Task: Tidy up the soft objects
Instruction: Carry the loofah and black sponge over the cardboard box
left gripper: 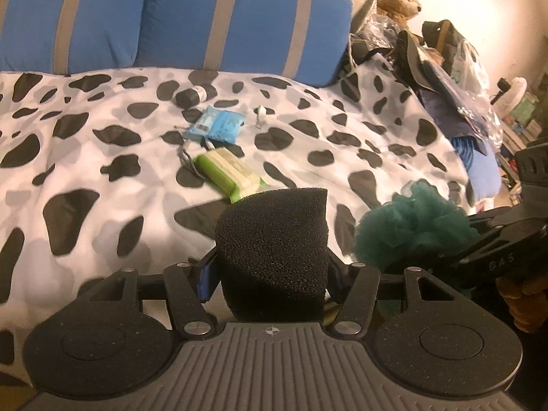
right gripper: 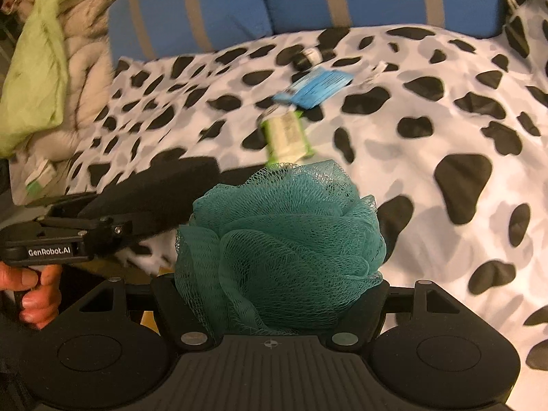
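My left gripper (left gripper: 271, 270) is shut on a black foam sponge (left gripper: 272, 239), which stands up between its jaws and hides the fingertips. To its right the teal mesh bath pouf (left gripper: 411, 226) sits in the other gripper. In the right wrist view my right gripper (right gripper: 274, 287) is shut on that pouf (right gripper: 281, 239), which bulges out over both fingers. The left gripper (right gripper: 102, 226) with the sponge (right gripper: 154, 198) shows at the left, held by a hand (right gripper: 34, 291). Both hang over the near edge of a cow-print bed cover (left gripper: 85, 171).
On the cover lie a green wipes pack (left gripper: 227, 171), a blue packet (left gripper: 215, 125), a dark roll (left gripper: 191, 96) and a small white item (left gripper: 261, 114). Blue striped pillows (left gripper: 205, 17) line the back. A teddy bear (left gripper: 399, 0) tops clutter at right; green cloth (right gripper: 37, 68) lies left.
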Demonstrator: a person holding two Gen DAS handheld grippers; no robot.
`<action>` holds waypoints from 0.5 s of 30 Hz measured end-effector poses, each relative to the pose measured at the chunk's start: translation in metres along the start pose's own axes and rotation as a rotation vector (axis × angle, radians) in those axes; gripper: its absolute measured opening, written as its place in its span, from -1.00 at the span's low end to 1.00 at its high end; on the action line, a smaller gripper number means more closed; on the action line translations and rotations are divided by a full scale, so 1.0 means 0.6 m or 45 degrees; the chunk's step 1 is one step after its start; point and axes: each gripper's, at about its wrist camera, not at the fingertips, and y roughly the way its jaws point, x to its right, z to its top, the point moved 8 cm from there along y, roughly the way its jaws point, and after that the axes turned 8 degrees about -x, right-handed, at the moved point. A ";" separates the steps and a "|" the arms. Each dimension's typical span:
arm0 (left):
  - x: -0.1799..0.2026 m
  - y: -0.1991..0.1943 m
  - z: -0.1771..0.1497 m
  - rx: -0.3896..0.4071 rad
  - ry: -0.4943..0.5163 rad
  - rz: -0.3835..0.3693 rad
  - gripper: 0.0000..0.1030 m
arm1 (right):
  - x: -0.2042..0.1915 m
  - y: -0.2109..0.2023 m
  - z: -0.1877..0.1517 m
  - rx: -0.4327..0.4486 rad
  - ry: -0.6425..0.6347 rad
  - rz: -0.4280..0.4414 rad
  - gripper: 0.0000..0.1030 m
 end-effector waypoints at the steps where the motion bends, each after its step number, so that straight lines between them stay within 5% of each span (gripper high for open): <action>1: 0.001 -0.002 -0.006 -0.005 -0.003 -0.001 0.13 | -0.006 0.002 -0.007 -0.012 -0.011 0.003 0.42; 9: 0.010 -0.016 -0.047 -0.054 -0.017 0.005 0.13 | -0.045 0.019 -0.062 -0.127 -0.109 0.013 0.45; 15: 0.014 -0.023 -0.069 -0.087 -0.044 -0.001 0.13 | -0.067 0.047 -0.101 -0.274 -0.220 -0.038 0.92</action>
